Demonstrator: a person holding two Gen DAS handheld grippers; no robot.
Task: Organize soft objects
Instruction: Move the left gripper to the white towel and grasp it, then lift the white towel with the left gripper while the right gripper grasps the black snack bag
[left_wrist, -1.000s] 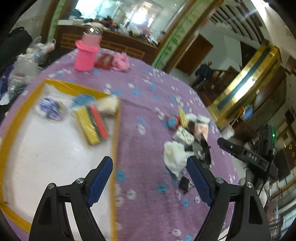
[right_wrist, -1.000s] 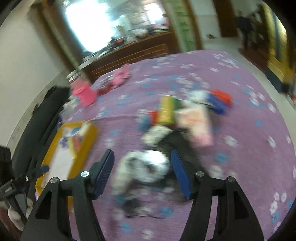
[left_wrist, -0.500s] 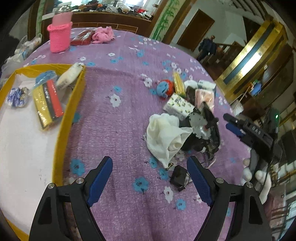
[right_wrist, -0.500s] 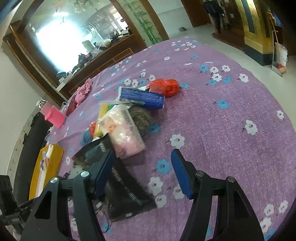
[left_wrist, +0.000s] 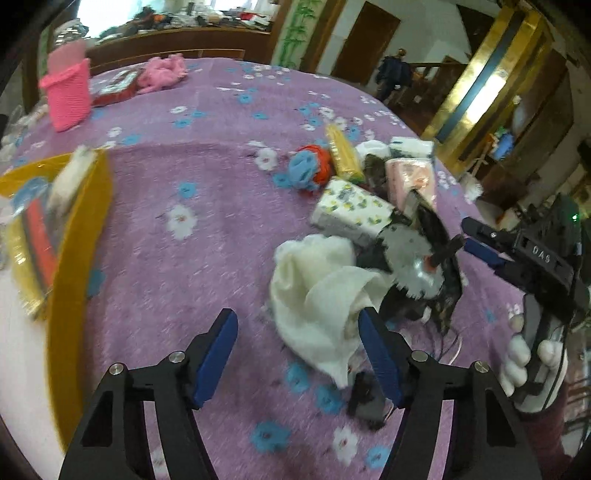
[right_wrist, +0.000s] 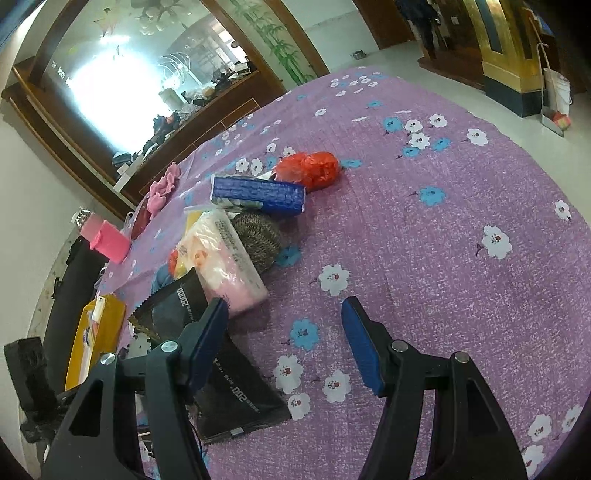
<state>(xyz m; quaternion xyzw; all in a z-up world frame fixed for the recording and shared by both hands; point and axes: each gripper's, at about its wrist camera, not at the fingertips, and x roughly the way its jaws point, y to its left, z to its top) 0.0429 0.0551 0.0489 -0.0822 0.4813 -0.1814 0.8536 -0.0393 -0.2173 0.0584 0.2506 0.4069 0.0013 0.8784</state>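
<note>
A crumpled white cloth (left_wrist: 325, 295) lies on the purple flowered tablecloth at the near end of a pile of soft things. My left gripper (left_wrist: 297, 350) hangs just over it with its jaws closing. The cloth's lower part sits between them against the right pad (left_wrist: 376, 354), while the left pad stands apart from it. My right gripper (right_wrist: 284, 343) is open over bare tablecloth, its left finger above a black packet (right_wrist: 229, 369). The right gripper (left_wrist: 480, 243), held by a white-gloved hand, shows beside the pile in the left wrist view.
The pile holds a pink tissue pack (right_wrist: 221, 266), a blue pack (right_wrist: 258, 194), a red bag (right_wrist: 310, 170), a grey scrubber (right_wrist: 256, 236) and a floral pack (left_wrist: 351, 210). A yellow-rimmed tray (left_wrist: 74, 295) with several items lies left. A pink knitted holder (left_wrist: 68, 96) stands far back.
My left gripper has swung from the tray to the white cloth, come down close to it, and its jaws have narrowed. The right gripper has shifted right of the pile, then held still.
</note>
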